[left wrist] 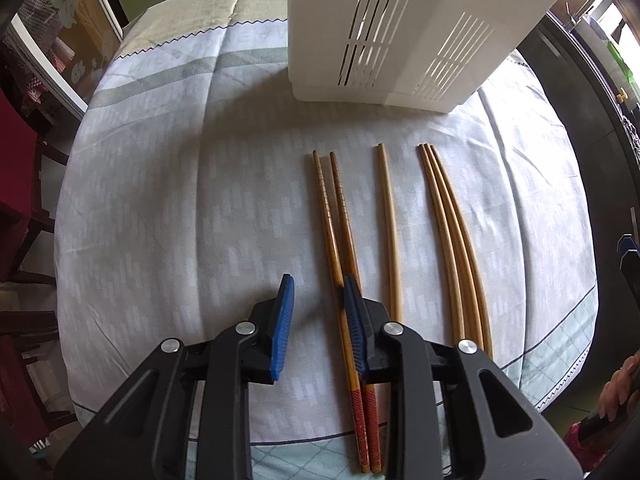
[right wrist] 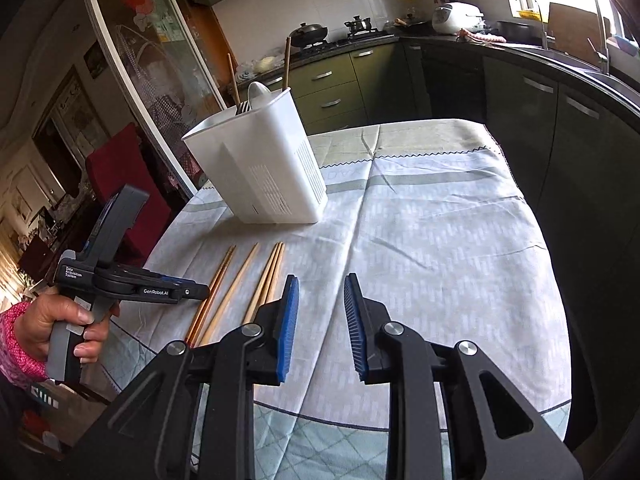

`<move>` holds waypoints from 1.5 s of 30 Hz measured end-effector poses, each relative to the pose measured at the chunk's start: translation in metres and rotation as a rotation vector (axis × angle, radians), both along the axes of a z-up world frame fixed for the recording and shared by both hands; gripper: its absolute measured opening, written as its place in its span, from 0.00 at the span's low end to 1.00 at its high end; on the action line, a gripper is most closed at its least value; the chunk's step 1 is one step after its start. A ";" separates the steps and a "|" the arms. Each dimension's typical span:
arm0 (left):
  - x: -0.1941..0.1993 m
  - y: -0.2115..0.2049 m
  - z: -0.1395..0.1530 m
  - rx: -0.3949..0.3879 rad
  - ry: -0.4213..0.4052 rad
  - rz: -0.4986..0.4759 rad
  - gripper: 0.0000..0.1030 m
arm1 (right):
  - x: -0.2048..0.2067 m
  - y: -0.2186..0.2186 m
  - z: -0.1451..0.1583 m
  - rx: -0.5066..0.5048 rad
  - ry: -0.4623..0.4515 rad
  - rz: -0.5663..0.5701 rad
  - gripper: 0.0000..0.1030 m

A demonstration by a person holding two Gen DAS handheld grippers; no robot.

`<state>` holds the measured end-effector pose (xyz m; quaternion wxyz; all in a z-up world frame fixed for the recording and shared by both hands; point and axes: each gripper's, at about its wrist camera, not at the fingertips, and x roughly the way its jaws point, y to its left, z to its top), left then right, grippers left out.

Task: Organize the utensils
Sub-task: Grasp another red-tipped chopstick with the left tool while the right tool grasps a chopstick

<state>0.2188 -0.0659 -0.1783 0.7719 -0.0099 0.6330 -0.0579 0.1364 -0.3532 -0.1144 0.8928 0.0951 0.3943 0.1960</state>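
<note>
Six chopsticks lie on the tablecloth (left wrist: 160,200) in front of the white utensil holder (left wrist: 400,40): from the left wrist, the left gripper (left wrist: 319,320) hovers spread over the red-handled pair (left wrist: 340,240), which it should straddle squarely before pinching. From the right wrist, the right gripper (right wrist: 321,324) hangs spread and empty, right of the chopsticks (right wrist: 248,280); the holder (right wrist: 260,168), beyond them, already has utensils in it.

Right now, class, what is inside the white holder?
In the holder: two chopsticks, a spoon and dark fork tines poke out. The walls hide everything lower.
</note>
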 end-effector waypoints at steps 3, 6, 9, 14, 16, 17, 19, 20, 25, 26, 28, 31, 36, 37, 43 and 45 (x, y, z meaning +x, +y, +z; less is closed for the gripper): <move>0.001 -0.002 -0.002 0.021 -0.005 -0.002 0.21 | 0.002 0.007 -0.003 -0.006 0.007 0.016 0.23; 0.003 0.000 -0.003 0.031 -0.022 0.018 0.11 | 0.002 0.018 -0.007 -0.026 0.004 0.028 0.23; -0.001 0.006 -0.003 0.005 -0.058 0.054 0.09 | 0.004 0.033 -0.013 -0.054 -0.006 0.037 0.23; -0.013 0.007 -0.003 0.008 -0.157 0.078 0.07 | 0.016 0.063 -0.030 -0.086 0.027 0.082 0.23; -0.013 0.007 -0.003 0.002 -0.169 0.078 0.06 | 0.025 0.075 -0.035 -0.112 0.052 0.105 0.23; -0.012 0.008 -0.003 -0.008 -0.167 0.078 0.06 | 0.030 0.080 -0.038 -0.117 0.069 0.118 0.23; -0.011 0.009 0.002 -0.014 -0.177 0.073 0.06 | 0.040 0.088 -0.043 -0.121 0.109 0.145 0.23; -0.011 0.009 0.006 -0.010 -0.194 0.069 0.06 | 0.045 0.092 -0.045 -0.126 0.130 0.160 0.23; -0.011 0.012 0.018 -0.019 -0.216 0.054 0.06 | 0.064 0.102 -0.056 -0.148 0.204 0.187 0.20; -0.012 0.013 0.020 -0.019 -0.220 0.052 0.06 | 0.066 0.103 -0.058 -0.149 0.216 0.190 0.20; -0.011 0.015 0.022 -0.026 -0.218 0.049 0.06 | 0.068 0.108 -0.061 -0.176 0.228 0.195 0.20; -0.013 0.017 0.022 -0.035 -0.215 0.043 0.06 | 0.070 0.113 -0.068 -0.220 0.245 0.199 0.16; -0.015 0.020 0.020 -0.041 -0.212 0.027 0.06 | 0.069 0.121 -0.070 -0.276 0.248 0.213 0.16; -0.014 0.020 0.021 -0.041 -0.214 0.026 0.06 | 0.069 0.124 -0.069 -0.290 0.247 0.216 0.16; -0.017 0.021 0.025 -0.047 -0.231 0.020 0.06 | 0.080 0.140 -0.074 -0.330 0.263 0.212 0.14; -0.018 0.021 0.025 -0.048 -0.230 0.019 0.06 | 0.083 0.147 -0.074 -0.360 0.241 0.198 0.12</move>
